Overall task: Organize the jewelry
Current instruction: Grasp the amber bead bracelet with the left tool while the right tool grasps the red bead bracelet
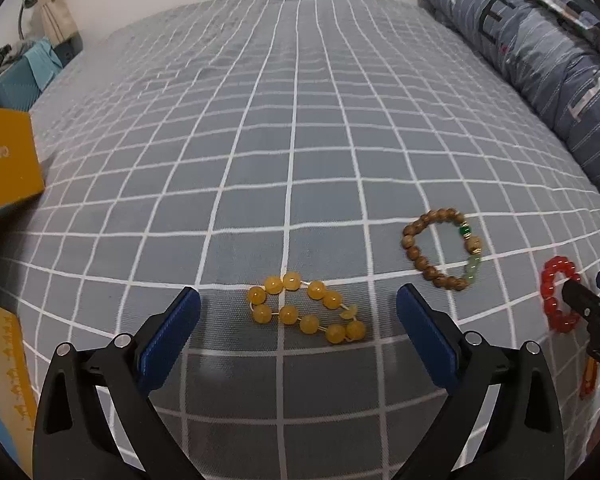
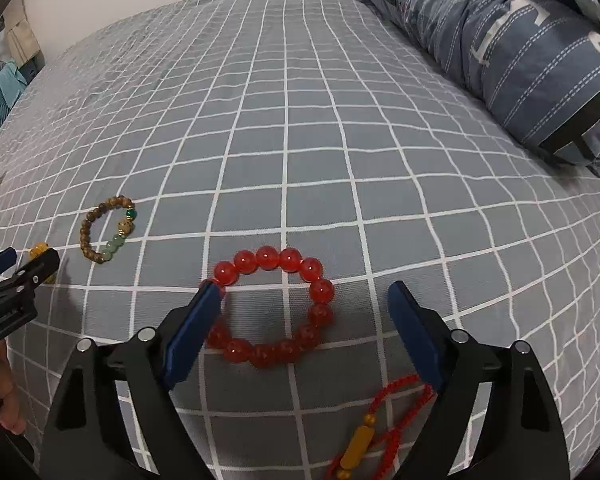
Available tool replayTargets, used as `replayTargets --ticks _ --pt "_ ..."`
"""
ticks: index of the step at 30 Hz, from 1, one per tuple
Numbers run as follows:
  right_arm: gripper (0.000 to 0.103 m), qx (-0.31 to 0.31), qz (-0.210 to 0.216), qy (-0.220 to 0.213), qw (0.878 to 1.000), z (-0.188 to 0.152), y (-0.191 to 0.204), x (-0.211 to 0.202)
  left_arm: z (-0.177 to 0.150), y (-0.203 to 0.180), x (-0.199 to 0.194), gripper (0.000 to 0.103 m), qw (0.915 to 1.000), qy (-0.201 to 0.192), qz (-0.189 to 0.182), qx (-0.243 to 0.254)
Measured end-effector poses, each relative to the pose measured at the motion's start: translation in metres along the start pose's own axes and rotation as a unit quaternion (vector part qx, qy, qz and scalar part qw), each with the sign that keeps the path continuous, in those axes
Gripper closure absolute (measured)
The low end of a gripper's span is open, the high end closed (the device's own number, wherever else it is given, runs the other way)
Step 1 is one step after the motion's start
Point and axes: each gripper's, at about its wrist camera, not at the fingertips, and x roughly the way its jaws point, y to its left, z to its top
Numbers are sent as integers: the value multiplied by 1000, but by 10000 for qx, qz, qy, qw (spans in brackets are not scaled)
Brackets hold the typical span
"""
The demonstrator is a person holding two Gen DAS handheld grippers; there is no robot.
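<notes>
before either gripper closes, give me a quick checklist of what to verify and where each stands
1. Left gripper open: ok.
2. Yellow bead bracelet lies between the left fingers: ok.
3. Right gripper open: ok.
4. Red bead bracelet centred between the right fingers: not ok, the left finger overlaps its rim.
5. Red cord clear of the right fingers: cannot tell.
6. Wooden bead bracelet apart from both grippers: ok.

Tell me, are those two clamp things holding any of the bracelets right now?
No, nothing is held. The left hand-held gripper is open around the yellow bracelet, and the right hand-held gripper is open around the red bracelet.
</notes>
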Motion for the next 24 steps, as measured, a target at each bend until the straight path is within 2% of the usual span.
replayTargets --ticks 6,15,20,21,23,24 --pt "36 -28 59 94 9999 1 -1 9 -1 4 10 15 10000 75 -4 -52" --pt "62 -100 159 83 9998 0 2 11 -1 6 10 49 9999 90 -51 -9" --pt "73 -78 174 80 9998 1 0 12 -3 4 7 74 9998 120 -188 -10" --pt "77 -72 174 79 9998 1 0 12 -5 3 6 77 9997 117 -197 -1" --pt "90 -33 178 69 9998 1 0 13 -5 2 5 89 9997 105 -230 5" --pt "90 -2 197 65 9998 1 -1 13 -6 2 4 89 9997 86 -239 9"
